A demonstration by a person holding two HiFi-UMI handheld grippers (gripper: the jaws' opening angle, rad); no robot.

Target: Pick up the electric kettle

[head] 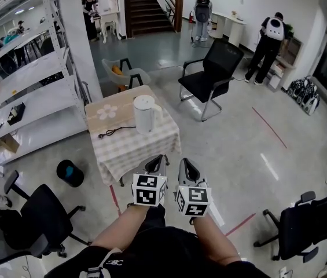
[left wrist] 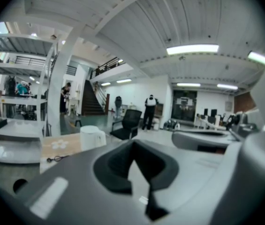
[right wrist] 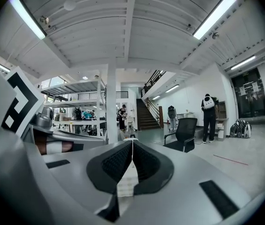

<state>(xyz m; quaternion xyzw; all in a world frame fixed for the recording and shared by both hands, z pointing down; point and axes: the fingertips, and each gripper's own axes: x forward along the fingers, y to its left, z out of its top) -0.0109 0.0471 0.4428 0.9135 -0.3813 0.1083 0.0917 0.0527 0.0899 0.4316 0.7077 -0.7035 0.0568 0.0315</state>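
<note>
A white electric kettle (head: 144,113) stands upright on a small table with a checkered cloth (head: 126,149), near the table's right side. A black cord (head: 114,132) lies on the cloth to the kettle's left. My left gripper (head: 155,164) and right gripper (head: 186,168) are held side by side in front of the table's near edge, short of the kettle, both shut and empty. In the left gripper view the kettle (left wrist: 92,137) shows left of the closed jaws of the left gripper (left wrist: 133,148). The right gripper (right wrist: 132,143) is shut too, its jaws pressed together.
A black office chair (head: 215,74) stands right of the table and a grey chair (head: 124,71) behind it. White shelving (head: 27,97) runs along the left. A black bin (head: 70,173) sits on the floor left of the table. More chairs stand at lower left (head: 33,219) and lower right (head: 308,225).
</note>
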